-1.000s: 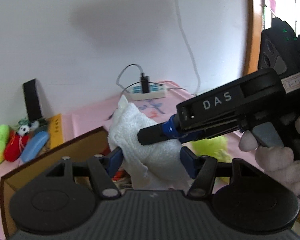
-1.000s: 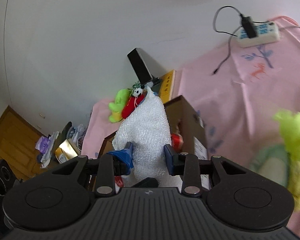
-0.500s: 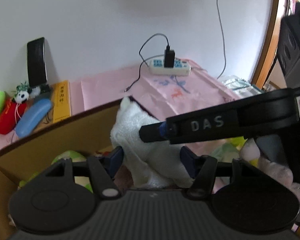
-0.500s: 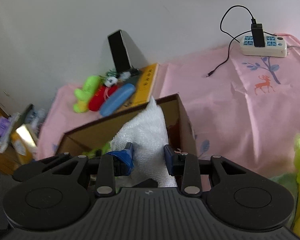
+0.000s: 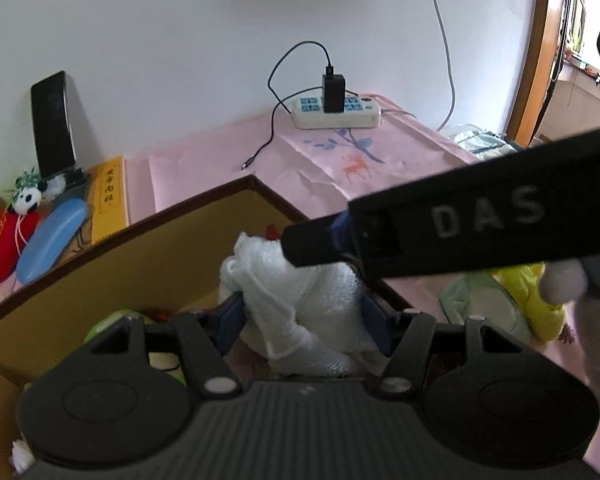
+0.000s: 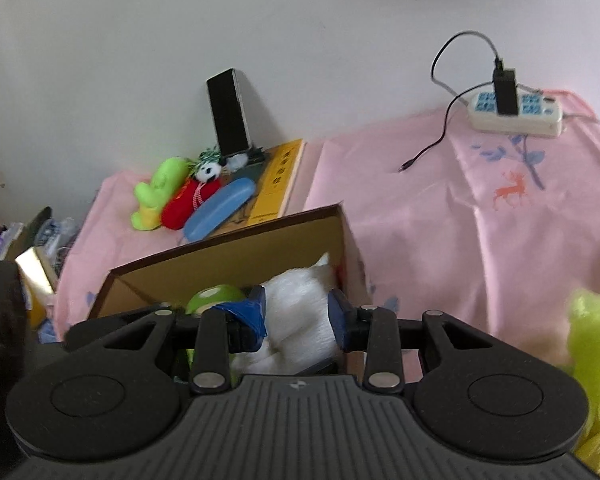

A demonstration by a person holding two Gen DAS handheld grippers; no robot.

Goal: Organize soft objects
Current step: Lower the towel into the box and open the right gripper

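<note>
**White Cloth Going Into the Box, Both Tongs On It**

While the pink cloth-covered desk (image 6: 440,216) is spreading across both views, the open cardboard box (image 6: 236,256) is sitting on it just ahead of both cameras, with a green-and-white plush (image 6: 214,296) lying inside.

The white knitted cloth (image 5: 308,300) is bunching up over the box's right-hand inner corner, its lower part hanging down inside. The left tongs (image 5: 302,320) are standing wide, their blue pads pressing on the cloth from both sides, so they are grasping it. The right tongs (image 6: 298,314) are reaching in from the right across the left wrist view, black body lettered "DAS", tips at the top of the same cloth. In the right wrist view the cloth is filling the gap between their blue pads; their jaws are opening, yet the pads are looking as if they are touching the fabric.

A yellow-green plush (image 6: 592,344) is lying on the desk right of the box. Behind the box, by the wall, a green plush (image 6: 156,192), a red plush (image 6: 184,208), a blue case (image 6: 220,208) and a yellow book (image 6: 276,184) are lying together, with a dark phone (image 6: 228,112) leaning upright on the wall behind them. A white power strip (image 6: 516,116) is resting far back right.
</note>
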